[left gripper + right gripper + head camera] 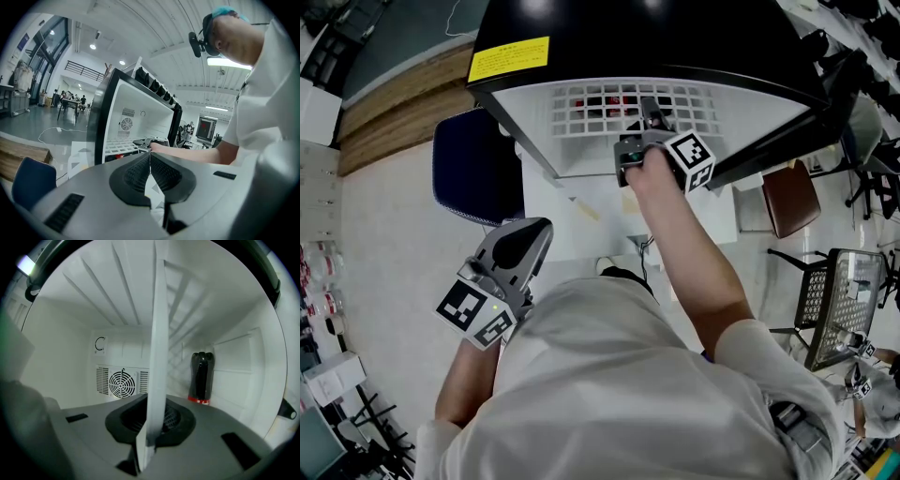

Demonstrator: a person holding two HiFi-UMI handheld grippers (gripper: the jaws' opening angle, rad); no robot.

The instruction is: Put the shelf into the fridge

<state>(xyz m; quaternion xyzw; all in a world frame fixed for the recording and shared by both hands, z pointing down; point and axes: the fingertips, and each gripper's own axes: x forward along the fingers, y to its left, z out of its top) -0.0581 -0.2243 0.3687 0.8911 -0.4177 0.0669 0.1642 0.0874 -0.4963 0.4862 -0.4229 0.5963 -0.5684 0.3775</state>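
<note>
The black-topped fridge (656,37) stands open below me, its white inside also in the left gripper view (140,112). The white grid shelf (581,111) lies level inside it, above red-capped items. My right gripper (649,111) reaches into the opening and is shut on the shelf's front bar. In the right gripper view that bar (158,357) runs straight up between the pads. A dark bottle (202,376) stands by the fridge's inner wall. My left gripper (532,230) hangs back at my left side, shut and empty, its pads (140,171) meeting.
A blue chair (473,169) stands left of the fridge and a brown chair (789,199) right of it. A wire rack (839,300) leans at the far right. A fan grille (121,382) sits in the fridge's back wall. The yellow label (508,58) is on the fridge top.
</note>
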